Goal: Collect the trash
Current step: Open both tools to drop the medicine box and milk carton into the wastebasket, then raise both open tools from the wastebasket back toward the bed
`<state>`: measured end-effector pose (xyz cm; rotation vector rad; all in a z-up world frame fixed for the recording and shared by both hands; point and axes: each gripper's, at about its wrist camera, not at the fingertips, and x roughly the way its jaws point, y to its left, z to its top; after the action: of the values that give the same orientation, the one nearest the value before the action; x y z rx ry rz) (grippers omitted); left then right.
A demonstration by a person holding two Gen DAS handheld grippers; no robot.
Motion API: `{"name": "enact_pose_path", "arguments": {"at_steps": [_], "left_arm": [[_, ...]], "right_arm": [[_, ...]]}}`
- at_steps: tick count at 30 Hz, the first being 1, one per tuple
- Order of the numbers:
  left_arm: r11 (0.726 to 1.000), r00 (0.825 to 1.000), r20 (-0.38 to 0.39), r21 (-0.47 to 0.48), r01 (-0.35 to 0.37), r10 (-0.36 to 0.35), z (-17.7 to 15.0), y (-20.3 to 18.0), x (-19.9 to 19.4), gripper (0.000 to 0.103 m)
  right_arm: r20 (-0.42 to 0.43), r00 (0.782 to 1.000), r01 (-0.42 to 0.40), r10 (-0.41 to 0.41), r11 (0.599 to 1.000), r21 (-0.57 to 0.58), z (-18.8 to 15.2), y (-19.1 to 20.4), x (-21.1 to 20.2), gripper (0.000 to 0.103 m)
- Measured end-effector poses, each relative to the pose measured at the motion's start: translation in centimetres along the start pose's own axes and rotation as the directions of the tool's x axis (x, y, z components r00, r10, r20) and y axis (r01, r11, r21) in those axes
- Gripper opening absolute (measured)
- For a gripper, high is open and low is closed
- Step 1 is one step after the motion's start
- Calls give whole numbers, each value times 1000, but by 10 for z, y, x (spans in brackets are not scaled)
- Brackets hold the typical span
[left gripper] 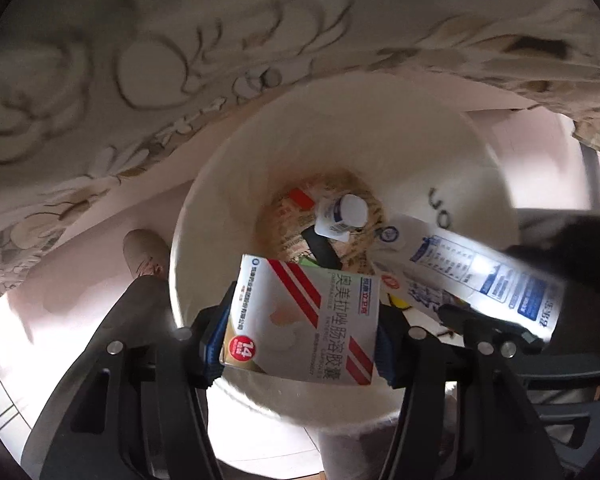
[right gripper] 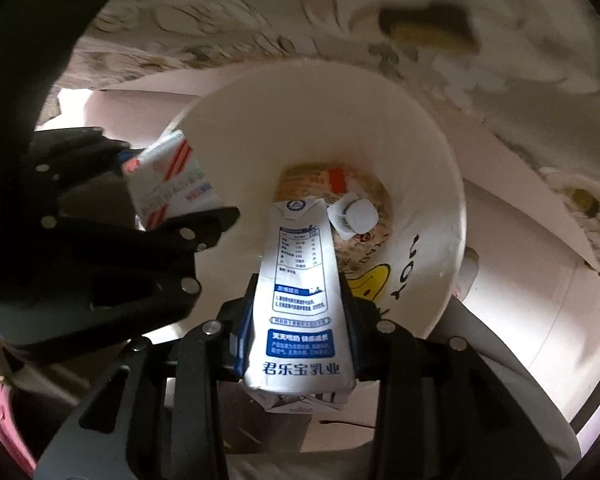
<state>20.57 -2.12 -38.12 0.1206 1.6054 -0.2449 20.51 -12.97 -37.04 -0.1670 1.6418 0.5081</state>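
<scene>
Here, the left tool (left gripper: 300, 344) clamped a medicine box (left gripper: 304, 320) and the right tool (right gripper: 300, 344) a milk carton (right gripper: 300, 300), both poised over the white bin (right gripper: 420, 128) for dropping.

A smooth, matt white plastic bin (left gripper: 228, 184) holds a small glossy plastic bottle (left gripper: 342, 216). The medicine box (left gripper: 304, 320) and milk carton (right gripper: 300, 300) are printed cardboard with a slight sheen. Each claw is matt black plastic with shiny metal screws. Floral cloth (left gripper: 100, 80) looks soft.
</scene>
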Motion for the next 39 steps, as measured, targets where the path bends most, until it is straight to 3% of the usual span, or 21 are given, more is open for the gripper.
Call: {"name": "enact_pose_path", "arguments": {"at_steps": [7,10,15,32,39], "left_arm": [[999,999,-47,-32,22,-23,3,4,23,61],[1000,998,-58,-24,-20,18,4,4,29,63],[999,997,-77,-37,-14,11,3,7,36,68],[999,998,-62,-29,-28,26,-7,7,33,69],[997,997,-33,-12,-76,76,-12,3,17,69]], "right_arm": [[-45,998,42,-41,999,16,8,-6,34,38],[-98,992,76,-74,997,20,10,-8,46,42],[-70,990,118,-119,993,-18,10,-5,43,50],[-61,993,102,-101,995,1,1,-12,42,51],[-27,995,102,-101,994,27,-5,-7,31,51]]}}
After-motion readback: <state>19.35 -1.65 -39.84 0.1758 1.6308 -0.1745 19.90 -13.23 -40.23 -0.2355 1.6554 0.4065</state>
